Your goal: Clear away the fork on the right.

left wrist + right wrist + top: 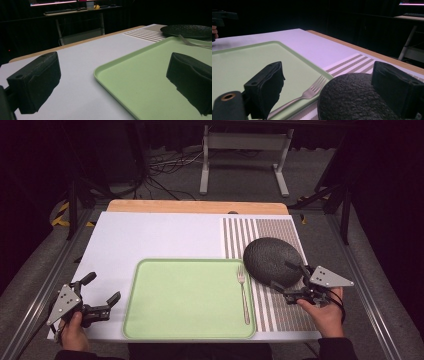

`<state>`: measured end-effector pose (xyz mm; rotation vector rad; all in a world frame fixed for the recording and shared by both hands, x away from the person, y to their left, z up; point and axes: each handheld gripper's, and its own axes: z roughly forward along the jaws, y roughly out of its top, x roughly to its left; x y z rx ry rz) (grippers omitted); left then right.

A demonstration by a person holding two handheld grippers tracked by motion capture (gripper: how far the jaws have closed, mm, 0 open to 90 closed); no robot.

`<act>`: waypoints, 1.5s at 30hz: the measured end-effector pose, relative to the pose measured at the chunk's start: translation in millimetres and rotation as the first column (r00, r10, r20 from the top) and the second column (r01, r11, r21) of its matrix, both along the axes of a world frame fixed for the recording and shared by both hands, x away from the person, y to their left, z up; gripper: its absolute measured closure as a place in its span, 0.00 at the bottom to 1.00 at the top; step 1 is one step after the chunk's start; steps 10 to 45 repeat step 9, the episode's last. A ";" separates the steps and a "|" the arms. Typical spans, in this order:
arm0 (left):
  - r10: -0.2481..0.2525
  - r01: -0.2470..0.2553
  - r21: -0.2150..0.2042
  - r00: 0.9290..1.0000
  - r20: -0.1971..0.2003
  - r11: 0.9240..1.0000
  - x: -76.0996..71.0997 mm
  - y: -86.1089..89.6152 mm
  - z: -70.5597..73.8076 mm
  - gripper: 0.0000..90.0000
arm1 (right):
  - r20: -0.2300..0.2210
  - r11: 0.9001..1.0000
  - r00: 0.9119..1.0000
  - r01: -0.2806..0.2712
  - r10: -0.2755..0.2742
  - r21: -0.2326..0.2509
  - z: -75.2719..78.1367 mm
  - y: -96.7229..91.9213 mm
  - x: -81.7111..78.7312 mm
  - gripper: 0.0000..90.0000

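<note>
A person stands at a white tabletop (150, 235) with 2 hand-held claws. The right claw (281, 281) is spread wide at the near edge of a round, dark, rough-textured plate (272, 260), which lies on a striped placemat (280, 315) just right of a pale green plastic tray (185, 295). A slim metal fork (243, 292) rests on the tray's right side. The left claw (102, 295) hovers spread and empty beside the tray's left edge. The plate looks about to be grasped; next, the claw must straddle its thin rim and pinch firmly.
</note>
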<state>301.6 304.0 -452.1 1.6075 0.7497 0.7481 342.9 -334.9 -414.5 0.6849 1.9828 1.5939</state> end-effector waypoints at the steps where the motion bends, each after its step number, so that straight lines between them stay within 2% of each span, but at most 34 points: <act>1: -0.001 0.001 -0.001 1.000 0.001 1.000 -0.1 -0.1 0.1 0.00 | 0.001 1.000 1.000 0.003 -0.003 0.003 -2.3 -2.6 -1.1 0.12; 4: -0.002 0.002 -0.003 1.000 0.003 1.000 -0.3 -0.1 0.4 0.00 | -0.004 1.000 1.000 0.010 -0.010 0.011 -11.9 -10.0 -4.8 0.12; 8: -0.003 0.003 -0.008 1.000 0.007 1.000 0.1 0.5 0.7 0.00 | -0.022 1.000 1.000 0.013 -0.013 -0.010 -22.3 -16.3 -7.9 0.12; 45: -0.003 0.003 -0.008 1.000 0.007 1.000 0.1 0.5 0.7 0.00 | -0.022 1.000 1.000 0.013 -0.013 -0.010 -22.3 -16.3 -7.9 0.12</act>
